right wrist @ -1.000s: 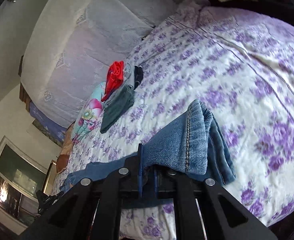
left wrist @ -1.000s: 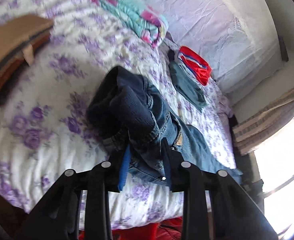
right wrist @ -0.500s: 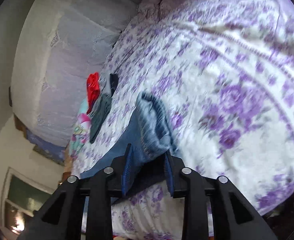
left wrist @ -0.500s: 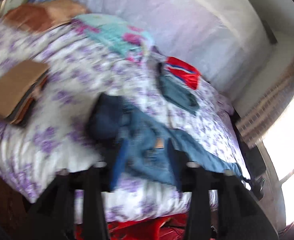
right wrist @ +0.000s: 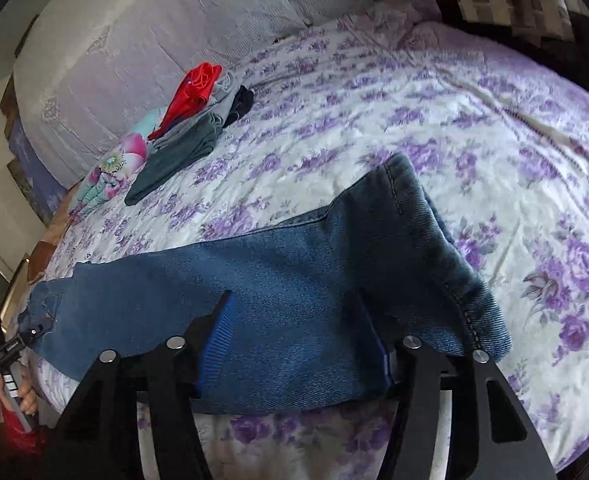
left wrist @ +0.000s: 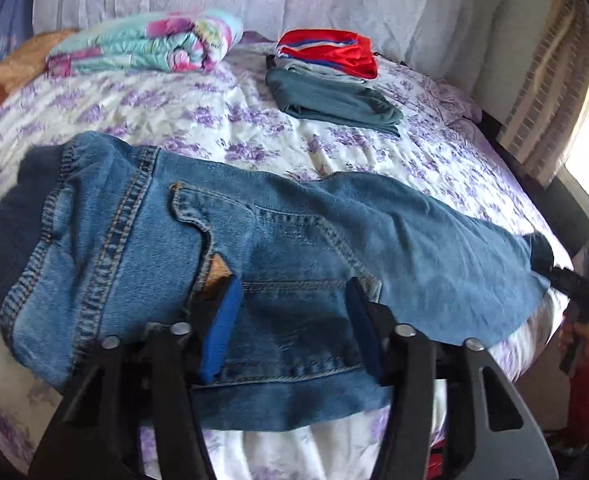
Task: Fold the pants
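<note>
A: The jeans [left wrist: 278, 248] now lie spread flat along the bed's [left wrist: 214, 120] near edge; a second ago they hung bunched.

B: Both let go: left gripper [left wrist: 290, 320] and right gripper [right wrist: 298, 340], jaws just opened, pads clear of denim. Folding can start. The far hem is cut off.

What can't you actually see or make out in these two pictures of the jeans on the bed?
- Left wrist view: the jeans hide their own underside; the near hem sits behind the left gripper.
- Right wrist view: the right gripper covers the near edge of the leg.
- The folded clothes stack is too small to count garments.
- The person's hand is cut off at the left edge.
</note>
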A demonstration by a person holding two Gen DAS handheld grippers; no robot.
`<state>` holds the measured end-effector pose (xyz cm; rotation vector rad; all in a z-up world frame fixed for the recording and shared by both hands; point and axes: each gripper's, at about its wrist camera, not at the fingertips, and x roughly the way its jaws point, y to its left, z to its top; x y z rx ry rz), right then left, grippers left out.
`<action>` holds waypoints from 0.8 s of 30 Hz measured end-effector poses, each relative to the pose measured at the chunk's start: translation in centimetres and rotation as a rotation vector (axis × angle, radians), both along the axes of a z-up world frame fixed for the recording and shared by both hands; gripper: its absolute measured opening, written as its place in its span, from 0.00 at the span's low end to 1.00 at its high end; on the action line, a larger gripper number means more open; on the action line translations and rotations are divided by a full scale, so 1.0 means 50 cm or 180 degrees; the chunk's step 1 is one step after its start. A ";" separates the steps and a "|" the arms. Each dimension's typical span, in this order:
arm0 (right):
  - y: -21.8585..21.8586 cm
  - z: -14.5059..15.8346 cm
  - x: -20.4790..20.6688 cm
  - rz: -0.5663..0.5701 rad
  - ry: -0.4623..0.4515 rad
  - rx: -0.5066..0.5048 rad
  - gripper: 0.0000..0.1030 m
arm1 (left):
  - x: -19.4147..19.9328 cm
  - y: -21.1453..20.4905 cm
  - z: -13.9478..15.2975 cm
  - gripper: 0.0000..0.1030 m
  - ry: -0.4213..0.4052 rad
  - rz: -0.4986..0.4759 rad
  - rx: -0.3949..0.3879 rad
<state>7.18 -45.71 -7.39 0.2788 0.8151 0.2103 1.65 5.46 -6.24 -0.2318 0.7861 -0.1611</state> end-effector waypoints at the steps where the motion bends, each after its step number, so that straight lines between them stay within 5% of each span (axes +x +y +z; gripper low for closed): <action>1: 0.006 0.011 -0.004 -0.0045 0.0017 -0.0048 0.54 | -0.010 0.008 0.003 0.47 0.0010 0.0019 -0.0054; 6: 0.125 0.099 0.036 0.0608 -0.0122 0.0362 0.54 | -0.035 0.052 0.065 0.60 -0.0178 0.0202 -0.0523; 8: 0.206 0.108 0.086 0.0963 0.0000 0.0679 0.54 | -0.032 0.075 0.069 0.70 -0.0239 0.0468 -0.0483; 11: 0.363 0.092 0.170 0.1511 0.0383 0.1129 0.54 | -0.016 0.100 0.031 0.71 -0.0045 0.0608 -0.0544; 16: 0.584 0.049 0.254 0.2047 0.0861 0.0942 0.54 | -0.055 0.052 -0.001 0.71 -0.0405 0.0352 0.0131; 24: 0.718 0.000 0.294 0.2614 0.1487 0.1016 0.54 | -0.067 0.077 -0.004 0.71 -0.0607 0.0226 -0.0130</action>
